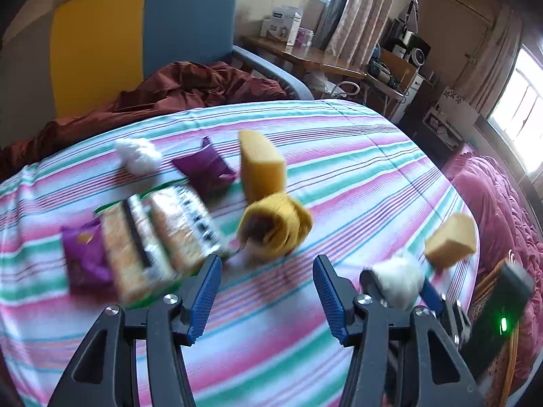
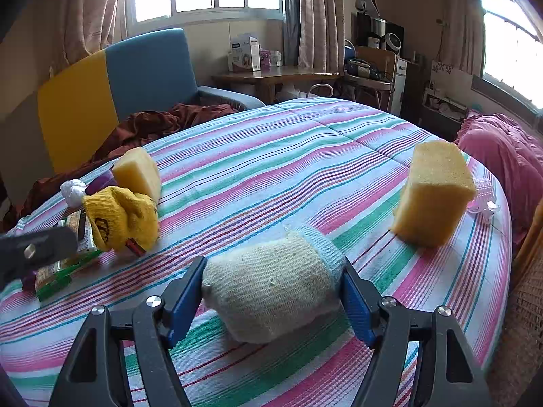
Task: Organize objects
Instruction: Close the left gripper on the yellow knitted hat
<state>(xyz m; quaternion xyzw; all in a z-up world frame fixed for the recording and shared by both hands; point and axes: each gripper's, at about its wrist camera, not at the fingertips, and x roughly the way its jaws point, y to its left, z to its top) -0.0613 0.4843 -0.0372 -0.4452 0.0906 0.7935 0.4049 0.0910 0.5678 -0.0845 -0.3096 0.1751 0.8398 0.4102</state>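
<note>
The right gripper (image 2: 273,296) is holding a pale sock roll (image 2: 271,285) just over the bed's (image 2: 271,156) near edge, jaws pressing both its sides. The left gripper (image 1: 266,291) is hanging with jaws half-wide and nothing between them, near the yellow glove (image 1: 275,227). Farther back, sponges (image 2: 434,193) are standing upright. The soft roll could squeeze out of the jaws and tumble off the bed.
</note>
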